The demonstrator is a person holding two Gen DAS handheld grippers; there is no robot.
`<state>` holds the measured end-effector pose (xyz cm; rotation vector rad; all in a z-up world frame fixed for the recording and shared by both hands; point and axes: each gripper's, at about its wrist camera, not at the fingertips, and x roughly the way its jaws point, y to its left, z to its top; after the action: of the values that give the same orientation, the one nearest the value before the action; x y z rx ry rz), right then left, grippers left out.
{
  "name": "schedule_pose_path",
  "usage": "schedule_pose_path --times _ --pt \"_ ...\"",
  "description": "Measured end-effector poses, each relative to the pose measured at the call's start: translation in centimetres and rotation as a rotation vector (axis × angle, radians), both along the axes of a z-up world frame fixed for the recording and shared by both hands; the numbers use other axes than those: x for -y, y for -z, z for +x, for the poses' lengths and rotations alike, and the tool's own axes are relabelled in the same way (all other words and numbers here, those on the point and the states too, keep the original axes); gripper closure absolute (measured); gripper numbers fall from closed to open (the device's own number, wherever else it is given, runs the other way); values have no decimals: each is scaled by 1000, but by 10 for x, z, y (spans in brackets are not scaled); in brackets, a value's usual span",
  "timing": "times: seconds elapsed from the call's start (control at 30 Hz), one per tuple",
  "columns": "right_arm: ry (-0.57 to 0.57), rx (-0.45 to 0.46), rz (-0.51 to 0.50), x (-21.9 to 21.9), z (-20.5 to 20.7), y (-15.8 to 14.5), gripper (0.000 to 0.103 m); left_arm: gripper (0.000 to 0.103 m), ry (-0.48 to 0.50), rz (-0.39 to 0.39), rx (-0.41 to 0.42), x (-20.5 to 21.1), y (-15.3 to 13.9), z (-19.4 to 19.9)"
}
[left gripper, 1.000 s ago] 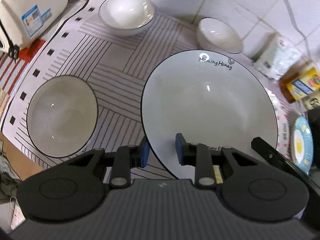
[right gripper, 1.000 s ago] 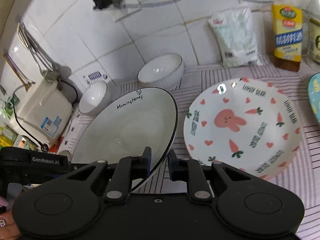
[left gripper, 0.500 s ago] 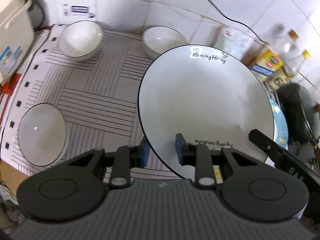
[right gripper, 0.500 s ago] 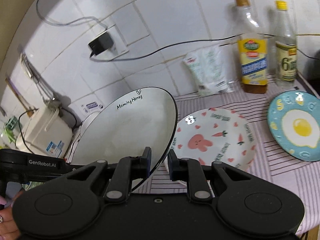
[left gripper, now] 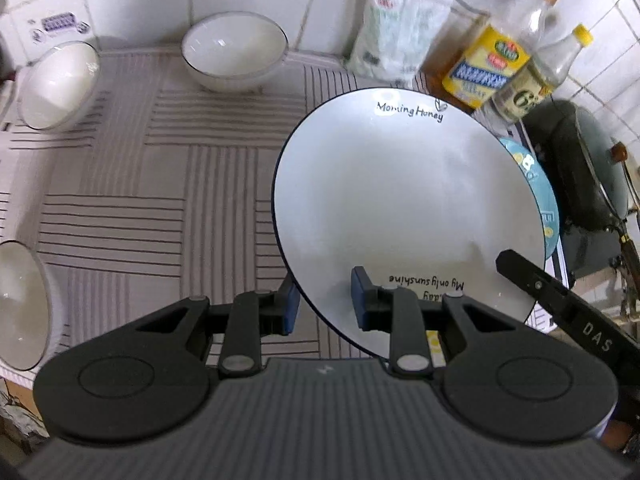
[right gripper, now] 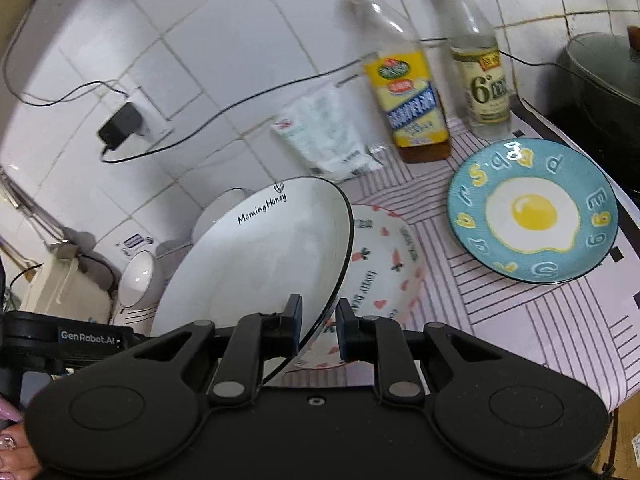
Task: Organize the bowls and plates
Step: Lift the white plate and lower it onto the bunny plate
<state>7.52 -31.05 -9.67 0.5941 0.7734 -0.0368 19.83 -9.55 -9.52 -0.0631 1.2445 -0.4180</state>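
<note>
**White plate carried by both grippers above the striped mat**

While both black two-finger tools hold it, the large round white plate with a thin dark rim point(left gripper: 408, 208) hangs tilted above the counter. Nearest in the left wrist view, the left gripper point(left gripper: 325, 305) pinches the plate's near-left rim, one blue pad under it and one on its face beside the printed words. In the right wrist view the right gripper point(right gripper: 318, 326) is clamped narrowly on the same plate's right rim, and part of a hand point(right gripper: 12, 452) shows at the lower left corner.

Just beyond and partly under the plate lies a white plate with pink hearts and carrots point(right gripper: 384, 264) on the grey striped mat point(left gripper: 160, 184). Further right sits a round blue plate painted with a fried egg point(right gripper: 532, 210). A white bowl point(left gripper: 24, 304) sits at the mat's near left edge. Far back near the tiled wall stand two more white bowls point(left gripper: 234, 52) point(left gripper: 56, 84), a white plastic pouch point(right gripper: 324, 132), a yellow-labelled oil bottle point(right gripper: 408, 92) and a clear bottle with a yellow cap point(right gripper: 480, 68).
</note>
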Motion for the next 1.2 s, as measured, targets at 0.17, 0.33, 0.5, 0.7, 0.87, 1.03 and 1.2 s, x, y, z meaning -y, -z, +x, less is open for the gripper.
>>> schedule_pose_path --times 0.17,0.33,0.5,0.7,0.87,1.03,1.2 --pt "9 -44 9 8 13 23 81 78 22 41 -9 15 18 13" --pt "40 -98 35 13 21 45 81 78 18 62 -99 24 43 33" --pt "57 -158 55 19 30 58 81 78 50 92 -130 35 55 42" --pt "91 -178 72 24 36 67 82 78 62 118 -146 45 62 52" --pt "85 -188 46 24 45 69 82 78 71 130 -148 51 64 59" --pt "36 -215 -100 11 55 65 81 77 64 139 -189 54 71 66" --pt "39 -245 -139 7 56 71 79 78 76 151 -191 56 76 64"
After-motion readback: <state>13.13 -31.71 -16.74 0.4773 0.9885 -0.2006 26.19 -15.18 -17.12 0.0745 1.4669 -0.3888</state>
